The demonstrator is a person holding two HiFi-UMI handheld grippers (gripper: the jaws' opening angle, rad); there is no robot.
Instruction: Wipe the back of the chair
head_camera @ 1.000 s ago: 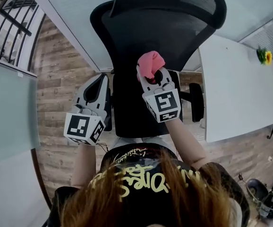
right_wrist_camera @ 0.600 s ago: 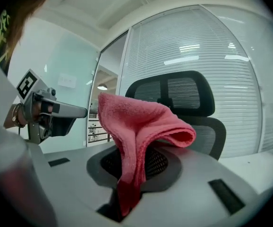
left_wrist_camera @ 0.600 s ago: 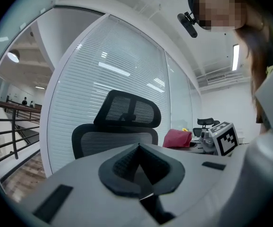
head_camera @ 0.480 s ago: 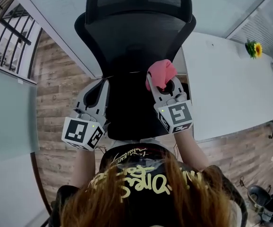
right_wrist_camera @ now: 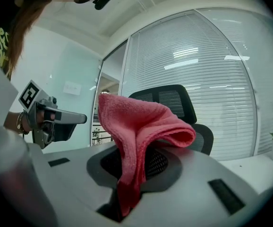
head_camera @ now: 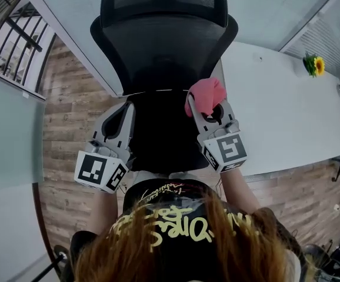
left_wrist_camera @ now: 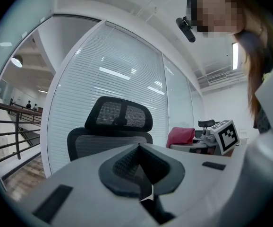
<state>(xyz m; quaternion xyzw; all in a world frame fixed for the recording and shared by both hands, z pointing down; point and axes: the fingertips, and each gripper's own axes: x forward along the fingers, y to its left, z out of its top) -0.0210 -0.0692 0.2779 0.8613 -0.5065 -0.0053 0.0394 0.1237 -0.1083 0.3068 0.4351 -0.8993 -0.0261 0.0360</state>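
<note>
The wood floor (head_camera: 70,116) runs under everything, with a blinded glass wall (head_camera: 264,10) behind the chair and a white desk (head_camera: 287,110) on your right. The black mesh chair (head_camera: 164,46) stands straight ahead of you. Its seat points toward you and its back and headrest rise on the far side. The near left corner of the desk sits just beside the right side of the chair.

Your left gripper (head_camera: 125,107) is held at the left edge of the seat. Its jaws are pressed together with nothing between them, and they point at the chair back. Your right gripper (head_camera: 208,107) is at the right edge of the seat, near the desk corner, and its jaws are clamped on the pink cloth (head_camera: 205,94). In the right gripper view the cloth stands up out of the jaws in a folded hump that flops to the right. The chair back and headrest show beyond it.

In the left gripper view the cloth sits to the right of the chair back, with a gap between the two. The head view puts it low beside the back's right edge, so you cannot tell from there whether it touches.

A small yellow flower (head_camera: 314,65) stands near the far edge of the desk, well apart from both grippers.
</note>
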